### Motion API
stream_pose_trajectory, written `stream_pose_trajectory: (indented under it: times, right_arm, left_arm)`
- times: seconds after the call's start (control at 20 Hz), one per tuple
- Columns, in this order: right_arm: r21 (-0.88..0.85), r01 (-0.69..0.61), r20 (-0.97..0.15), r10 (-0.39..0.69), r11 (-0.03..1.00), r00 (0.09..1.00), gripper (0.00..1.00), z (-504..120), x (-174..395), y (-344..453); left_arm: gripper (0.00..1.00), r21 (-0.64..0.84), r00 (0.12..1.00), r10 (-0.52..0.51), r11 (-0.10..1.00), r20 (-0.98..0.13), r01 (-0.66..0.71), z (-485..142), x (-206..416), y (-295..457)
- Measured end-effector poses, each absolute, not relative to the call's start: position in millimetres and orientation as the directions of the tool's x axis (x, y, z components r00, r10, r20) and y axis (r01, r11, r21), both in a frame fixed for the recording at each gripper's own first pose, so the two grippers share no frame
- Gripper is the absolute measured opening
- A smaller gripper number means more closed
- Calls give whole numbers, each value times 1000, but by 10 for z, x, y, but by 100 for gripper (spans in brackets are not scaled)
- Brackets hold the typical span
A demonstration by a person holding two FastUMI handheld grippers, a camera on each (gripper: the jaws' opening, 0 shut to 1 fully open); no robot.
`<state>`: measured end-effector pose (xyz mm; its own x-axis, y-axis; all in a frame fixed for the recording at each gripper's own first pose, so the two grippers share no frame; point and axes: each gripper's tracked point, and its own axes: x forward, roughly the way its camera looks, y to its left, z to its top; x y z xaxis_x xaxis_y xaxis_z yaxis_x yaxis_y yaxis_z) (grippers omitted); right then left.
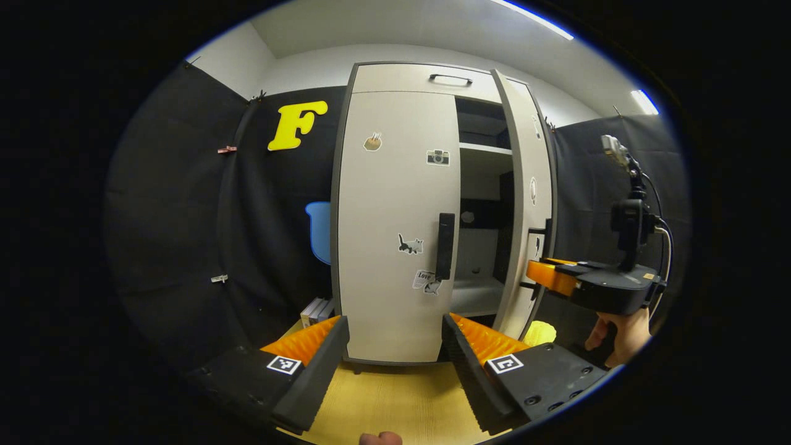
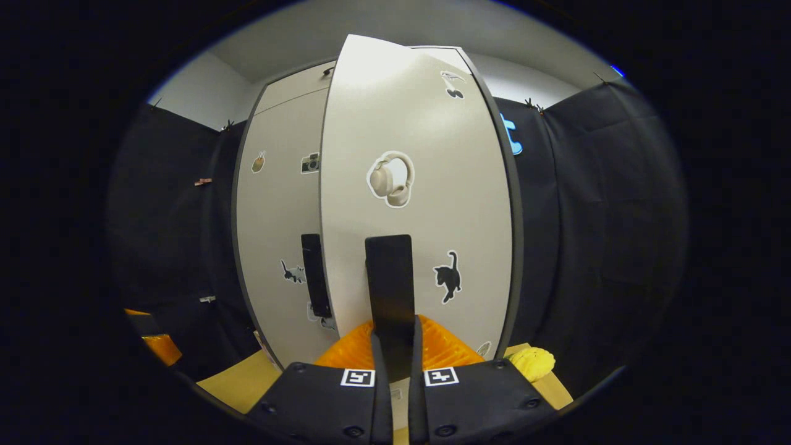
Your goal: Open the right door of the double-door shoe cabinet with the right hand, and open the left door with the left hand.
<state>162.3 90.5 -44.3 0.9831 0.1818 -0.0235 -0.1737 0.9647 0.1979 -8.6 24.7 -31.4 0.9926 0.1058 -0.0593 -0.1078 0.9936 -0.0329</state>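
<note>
Cabinet (image 1: 395, 204) stands upright on the wooden table (image 1: 395, 402), straight ahead of the left gripper (image 1: 395, 337). Its left door (image 1: 389, 247) is closed flat, with a dark vertical handle (image 1: 444, 246) near its right edge, above and ahead of the gap between that gripper's fingers. The left gripper is spread wide and touches nothing. The right door (image 2: 420, 204) is swung partly out, baring pale shelves (image 1: 479, 290) inside. In the right gripper view this door's own dark handle (image 2: 389, 284) runs down between the fingers of the right gripper (image 2: 395, 349), which are clamped on its lower end. In the left gripper view the right gripper (image 1: 547, 275) sits at the open door's edge, with a hand (image 1: 621, 337) beneath it. A yellow fuzzy object (image 2: 532, 363) lies on the table just right of the cabinet's base. Stickers of a cat (image 2: 447, 276) and headphones (image 2: 391, 179) mark the right door.
</note>
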Motion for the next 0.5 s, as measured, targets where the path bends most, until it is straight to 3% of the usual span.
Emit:
stream_pose_trajectory:
  times: [0.5]
  right_arm:
    - [145, -135, -77, 148, 980, 986, 13, -481, 1497, 563]
  left_arm:
    - [94, -22, 997, 54, 998, -50, -56, -244, 79, -160]
